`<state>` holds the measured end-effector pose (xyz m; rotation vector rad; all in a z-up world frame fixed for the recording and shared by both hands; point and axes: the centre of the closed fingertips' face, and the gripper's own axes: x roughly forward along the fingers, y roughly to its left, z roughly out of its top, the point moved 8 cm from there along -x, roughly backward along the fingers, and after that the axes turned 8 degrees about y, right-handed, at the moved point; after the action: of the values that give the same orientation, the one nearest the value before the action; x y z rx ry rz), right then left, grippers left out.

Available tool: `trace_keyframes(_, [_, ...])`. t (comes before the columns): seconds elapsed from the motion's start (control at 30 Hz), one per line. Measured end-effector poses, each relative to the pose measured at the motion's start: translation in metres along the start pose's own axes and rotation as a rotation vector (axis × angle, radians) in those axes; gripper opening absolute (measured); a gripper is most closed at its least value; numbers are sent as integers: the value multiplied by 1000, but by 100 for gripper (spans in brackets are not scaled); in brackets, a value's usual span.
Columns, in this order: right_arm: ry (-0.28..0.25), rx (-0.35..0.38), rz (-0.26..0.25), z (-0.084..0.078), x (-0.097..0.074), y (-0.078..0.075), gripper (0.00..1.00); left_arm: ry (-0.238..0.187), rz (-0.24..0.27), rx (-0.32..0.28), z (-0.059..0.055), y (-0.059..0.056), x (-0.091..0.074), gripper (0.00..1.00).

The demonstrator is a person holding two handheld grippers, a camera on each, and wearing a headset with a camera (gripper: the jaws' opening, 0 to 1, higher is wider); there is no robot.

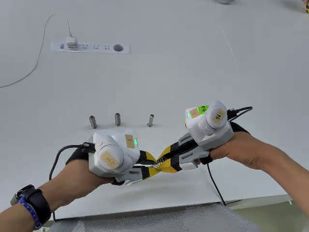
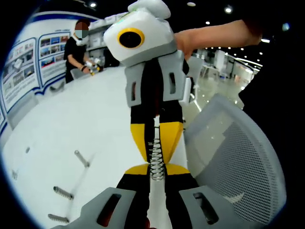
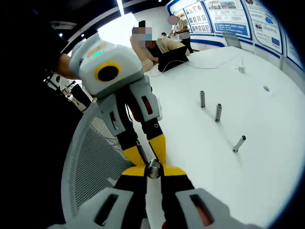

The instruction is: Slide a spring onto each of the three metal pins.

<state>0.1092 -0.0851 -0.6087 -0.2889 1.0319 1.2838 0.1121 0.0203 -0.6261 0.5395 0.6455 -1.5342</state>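
Left gripper (image 1: pixel 148 167) and right gripper (image 1: pixel 164 161) clamp one spring (image 2: pixel 156 160) between them.

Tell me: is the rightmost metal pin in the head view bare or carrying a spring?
Bare. The rightmost pin shows a smooth shaft with no coils.

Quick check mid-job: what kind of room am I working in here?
Probably an open indoor lab or demo hall: a white workbench, display posters on the wall, and other people working at a laptop.
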Motion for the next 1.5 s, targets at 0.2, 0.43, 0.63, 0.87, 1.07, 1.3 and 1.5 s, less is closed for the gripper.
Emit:
trace_keyframes(0.2, [-14,21,-16,-2,1,-1,12,9,13,-41,-9,1,4,11])
trace_keyframes(0.43, [-35,48,-25,-4,-5,-4,12,22,26,-74,-20,1,3,14])
trace_keyframes(0.63, [-42,72,-39,-8,-8,-7,12,10,34,-116,-23,3,0,13])
trace_keyframes(0.87, [-37,91,-60,-14,-11,-13,12,13,61,-146,-28,9,-2,17])
trace_keyframes(1.07, [-38,113,-91,-18,-16,-20,12,5,95,-198,-35,15,-5,21])
trace_keyframes(1.3, [-32,141,-136,-22,-23,-33,12,-4,137,-254,-45,23,-9,24])
trace_keyframes(1.5, [-19,157,-188,-22,-28,-46,12,-6,180,-303,-53,30,-11,31])
